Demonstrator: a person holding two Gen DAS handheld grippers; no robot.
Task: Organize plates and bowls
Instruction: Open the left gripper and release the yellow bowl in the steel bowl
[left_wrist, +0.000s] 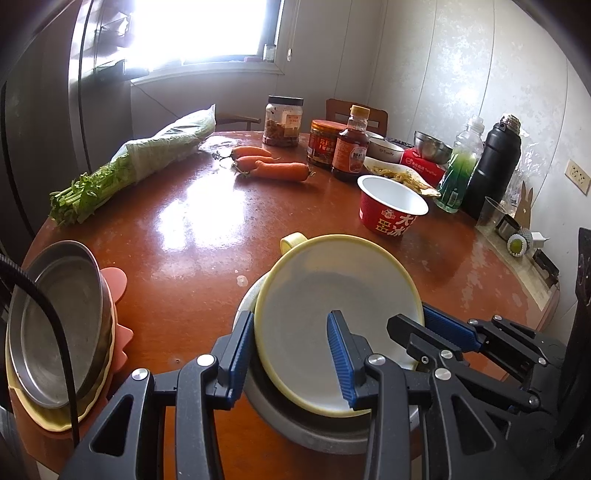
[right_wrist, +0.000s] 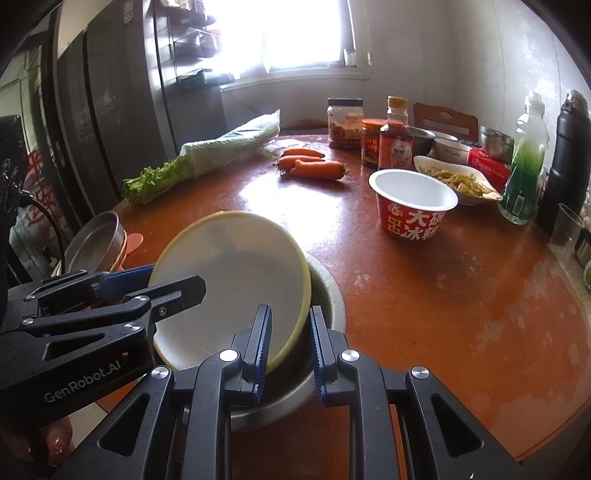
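Observation:
A pale yellow bowl (left_wrist: 332, 302) (right_wrist: 229, 273) with a small handle leans tilted inside a grey metal bowl (left_wrist: 306, 432) (right_wrist: 328, 291) near the front edge of the round brown table (left_wrist: 192, 229). My left gripper (left_wrist: 290, 354) (right_wrist: 151, 282) straddles the yellow bowl's left rim, one finger outside and one inside, shut on it. From the other side my right gripper (right_wrist: 290, 343) (left_wrist: 424, 321) is shut on the opposite rim. To the left a steel plate (left_wrist: 59, 325) (right_wrist: 96, 240) lies on a yellow plate (left_wrist: 55, 417) and a pink one (left_wrist: 118, 288).
A red paper noodle cup (left_wrist: 388, 214) (right_wrist: 413, 210) stands behind the bowls. Farther back are carrots (left_wrist: 273, 168), bagged greens (left_wrist: 129, 166), jars, a sauce bottle (left_wrist: 351, 147), a dish of food (left_wrist: 399, 173), steel bowls, a green bottle and a black flask (left_wrist: 495, 166).

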